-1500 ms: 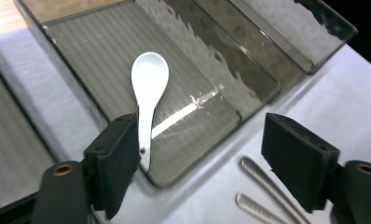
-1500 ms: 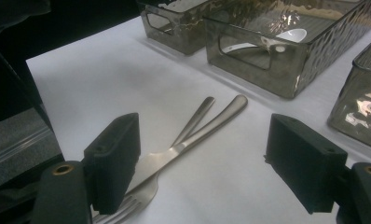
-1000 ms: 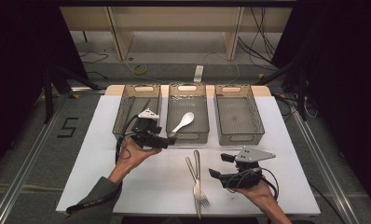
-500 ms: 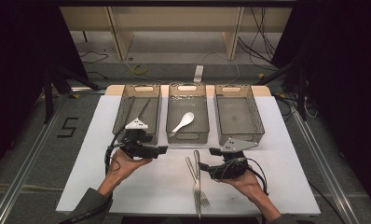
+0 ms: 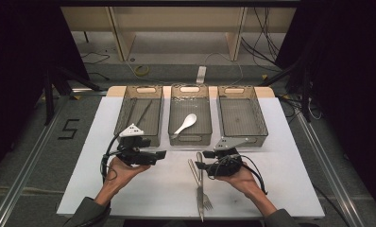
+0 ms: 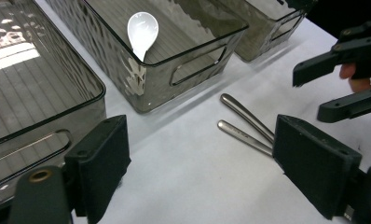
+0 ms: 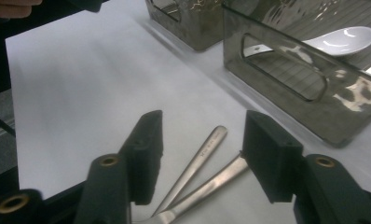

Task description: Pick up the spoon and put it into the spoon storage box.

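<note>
Steel fork handles (image 7: 207, 163) between half-closing, not yet touching right hand-held gripper (image 7: 202, 154) jaws

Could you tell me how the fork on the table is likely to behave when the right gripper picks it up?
The fork looks like polished metal, so probably stiff but slippery between the pads. It lies flat on the white table against a second utensil, so the right gripper may nudge both. Its long handle will likely pivot if gripped off-centre.
</note>
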`<action>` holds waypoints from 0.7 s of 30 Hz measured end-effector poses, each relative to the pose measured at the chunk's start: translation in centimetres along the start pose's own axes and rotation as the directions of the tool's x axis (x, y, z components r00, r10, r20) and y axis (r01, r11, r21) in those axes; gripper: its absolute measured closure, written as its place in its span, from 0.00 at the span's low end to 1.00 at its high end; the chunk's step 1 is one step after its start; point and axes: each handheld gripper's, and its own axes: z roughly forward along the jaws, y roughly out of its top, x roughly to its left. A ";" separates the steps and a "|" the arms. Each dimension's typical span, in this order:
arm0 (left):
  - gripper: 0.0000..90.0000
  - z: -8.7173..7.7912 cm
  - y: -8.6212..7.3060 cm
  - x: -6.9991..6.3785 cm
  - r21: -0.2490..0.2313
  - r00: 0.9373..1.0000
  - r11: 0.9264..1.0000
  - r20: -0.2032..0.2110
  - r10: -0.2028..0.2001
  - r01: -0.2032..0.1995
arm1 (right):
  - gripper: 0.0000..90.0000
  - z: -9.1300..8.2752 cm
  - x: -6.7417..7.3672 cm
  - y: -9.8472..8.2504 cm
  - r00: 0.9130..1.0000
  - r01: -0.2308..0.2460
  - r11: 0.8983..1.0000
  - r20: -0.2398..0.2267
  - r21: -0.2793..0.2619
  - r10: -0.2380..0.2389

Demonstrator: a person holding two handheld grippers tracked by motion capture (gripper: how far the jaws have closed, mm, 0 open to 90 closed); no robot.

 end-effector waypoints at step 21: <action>0.19 -1.1 -1.4 0.1 -0.036 1.000 0.999 -0.020 -0.002 0.001 | 0.87 3.2 -0.5 0.7 0.999 0.020 0.997 -0.041 0.071 -0.017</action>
